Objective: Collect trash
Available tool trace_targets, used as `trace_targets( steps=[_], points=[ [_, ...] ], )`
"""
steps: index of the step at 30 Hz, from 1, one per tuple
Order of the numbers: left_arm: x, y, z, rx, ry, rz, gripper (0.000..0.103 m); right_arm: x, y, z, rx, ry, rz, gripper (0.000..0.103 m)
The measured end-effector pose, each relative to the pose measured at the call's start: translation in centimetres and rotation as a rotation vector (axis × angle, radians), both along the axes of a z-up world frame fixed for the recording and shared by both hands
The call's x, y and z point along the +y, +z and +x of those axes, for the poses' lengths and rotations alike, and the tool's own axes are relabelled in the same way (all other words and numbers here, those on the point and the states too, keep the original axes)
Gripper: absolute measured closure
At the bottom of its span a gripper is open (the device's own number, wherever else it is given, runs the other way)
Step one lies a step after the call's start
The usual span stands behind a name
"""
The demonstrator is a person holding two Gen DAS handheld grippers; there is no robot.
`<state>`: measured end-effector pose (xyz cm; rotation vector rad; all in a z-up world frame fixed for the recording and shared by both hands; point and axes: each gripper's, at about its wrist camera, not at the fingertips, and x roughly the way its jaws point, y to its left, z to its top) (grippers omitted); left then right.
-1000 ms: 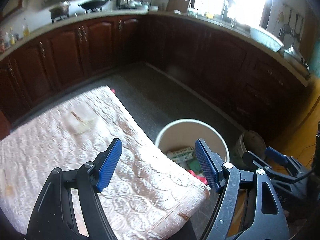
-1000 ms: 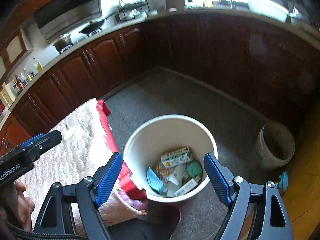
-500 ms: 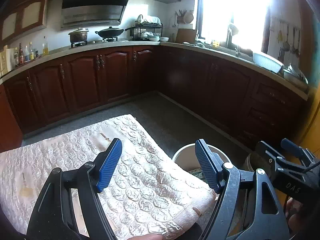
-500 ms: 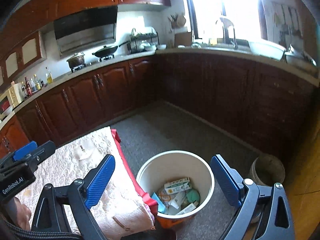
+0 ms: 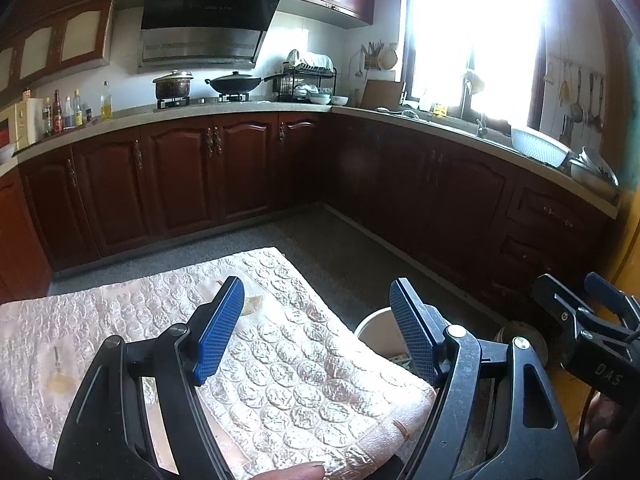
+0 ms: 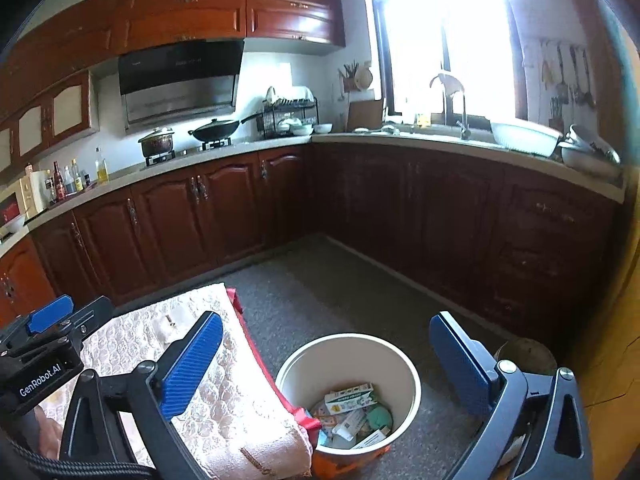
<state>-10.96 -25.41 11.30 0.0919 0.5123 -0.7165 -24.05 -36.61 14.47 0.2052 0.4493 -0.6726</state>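
Observation:
A white bin (image 6: 349,338) stands on the floor beside the cloth-covered table (image 6: 224,400), with cartons and wrappers (image 6: 350,400) lying in its bottom. My right gripper (image 6: 326,364) hovers above it, and its jaws are opening with nothing between them. My left gripper (image 5: 316,328) is over the pink quilted cloth (image 5: 288,380), open and empty. A pale scrap (image 5: 252,305) lies on the cloth just past the left finger and also shows in the right wrist view as the scrap (image 6: 166,326). From the left wrist view only the bin's rim (image 5: 374,326) shows.
Dark wooden cabinets (image 5: 180,184) and a counter run along the back and right walls. A pot (image 5: 173,85) and a wok (image 5: 236,83) sit on the stove. A small dirty bucket (image 6: 524,354) stands on the grey floor right of the bin. A fingertip (image 5: 296,472) shows at the cloth's near edge.
Both grippers have risen and tilted up, so the bin and the cloth sit lower in each view and the wall cupboards now show. The right jaws have spread wider.

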Motion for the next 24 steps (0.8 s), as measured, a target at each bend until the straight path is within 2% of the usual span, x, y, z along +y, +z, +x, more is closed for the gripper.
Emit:
trace_targets(
  steps=[24],
  points=[
    [-0.07, 0.46, -0.14, -0.03, 0.025, -0.004, 0.028, 0.6, 0.83, -0.1, -0.022, 0.008, -0.011, 0.0]
  ],
)
